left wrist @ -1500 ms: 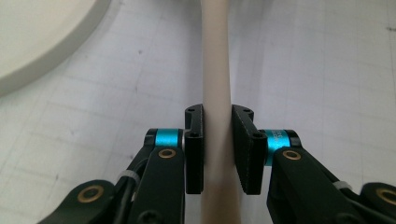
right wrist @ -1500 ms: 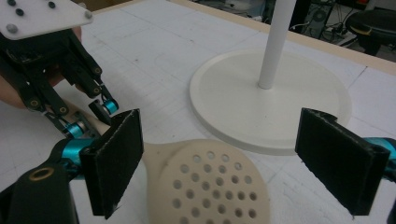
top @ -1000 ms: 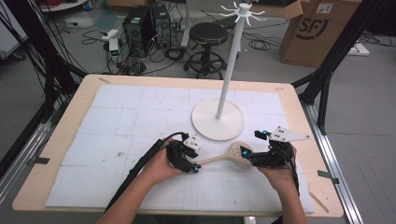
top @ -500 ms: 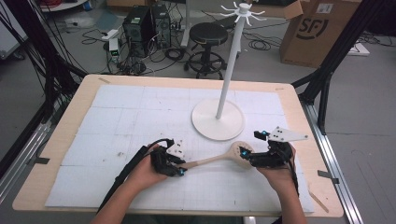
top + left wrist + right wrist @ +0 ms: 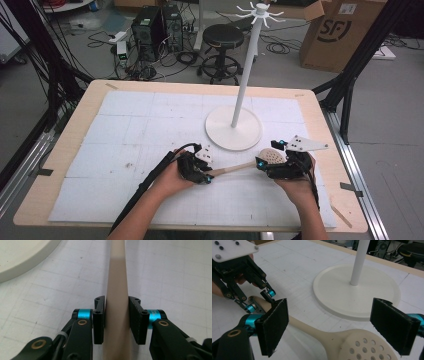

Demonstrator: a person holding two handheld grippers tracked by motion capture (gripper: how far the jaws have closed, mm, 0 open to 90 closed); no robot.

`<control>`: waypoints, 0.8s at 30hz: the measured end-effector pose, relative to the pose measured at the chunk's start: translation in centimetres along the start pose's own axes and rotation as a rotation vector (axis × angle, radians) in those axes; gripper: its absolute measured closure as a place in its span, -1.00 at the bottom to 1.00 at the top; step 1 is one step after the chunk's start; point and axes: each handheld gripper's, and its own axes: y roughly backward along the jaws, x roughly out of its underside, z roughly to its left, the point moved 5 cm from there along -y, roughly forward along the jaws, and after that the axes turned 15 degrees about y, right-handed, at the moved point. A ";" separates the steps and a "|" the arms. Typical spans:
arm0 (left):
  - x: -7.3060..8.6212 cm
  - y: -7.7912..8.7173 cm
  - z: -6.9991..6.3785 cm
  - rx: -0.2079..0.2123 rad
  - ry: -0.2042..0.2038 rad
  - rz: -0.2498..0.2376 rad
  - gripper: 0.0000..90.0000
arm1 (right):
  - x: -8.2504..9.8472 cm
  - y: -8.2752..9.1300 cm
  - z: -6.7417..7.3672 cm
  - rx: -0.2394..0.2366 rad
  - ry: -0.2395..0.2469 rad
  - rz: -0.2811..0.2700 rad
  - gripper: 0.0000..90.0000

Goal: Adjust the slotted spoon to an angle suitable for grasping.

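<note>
Two risks: my left gripper [image 5: 116, 322] pinches only the slotted spoon's [image 5: 250, 164] handle; right gripper [image 5: 338, 326] gapes (spoon may pivot into the stand [image 5: 234, 128]).

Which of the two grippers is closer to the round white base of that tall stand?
Right. The right gripper hovers open over the slotted spoon's head, just beside the stand base. The left gripper clamps the spoon's handle farther off.
</note>
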 end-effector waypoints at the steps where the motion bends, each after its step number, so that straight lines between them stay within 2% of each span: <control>1: 0.0 0.1 0.0 0.007 0.016 -0.015 0.47 | 0.0 0.0 0.0 0.000 0.001 -0.001 -0.68; 3: 0.1 0.5 0.2 -0.005 0.030 -0.021 0.26 | 0.0 0.1 0.0 0.000 -0.002 -0.002 -0.68; 5: 0.2 1.2 0.3 -0.001 0.045 -0.043 0.15 | 0.0 0.1 0.0 -0.002 -0.002 0.002 -0.68; 11: 1.3 3.4 0.6 0.013 0.067 -0.080 -0.01 | 0.1 0.2 0.0 0.002 0.004 -0.003 -0.68; 12: 1.7 4.3 0.8 0.003 0.073 -0.096 -0.04 | 0.1 0.3 0.0 0.001 0.000 0.001 -0.68; 14: 2.1 5.6 0.9 0.012 0.082 -0.136 -0.06 | 0.2 0.3 0.0 0.003 -0.002 0.003 -0.68; 16: 2.7 6.6 1.0 0.007 0.087 -0.169 -0.14 | 0.3 0.3 -0.1 0.006 -0.002 0.006 -0.68; 17: 2.7 6.6 1.0 0.007 0.087 -0.169 -0.20 | 0.3 0.3 0.0 0.004 -0.005 0.007 -0.68; 20: 4.3 8.2 1.7 -0.014 0.108 -0.209 -0.28 | 0.4 0.3 0.0 0.003 -0.003 0.012 -0.68; 23: 4.9 8.8 2.3 -0.036 0.122 -0.207 -0.31 | 0.4 0.1 0.0 0.001 0.004 0.016 -0.68; 24: 5.1 9.2 2.4 -0.048 0.132 -0.223 -0.39 | 0.5 -0.2 0.2 -0.004 0.007 0.026 -0.68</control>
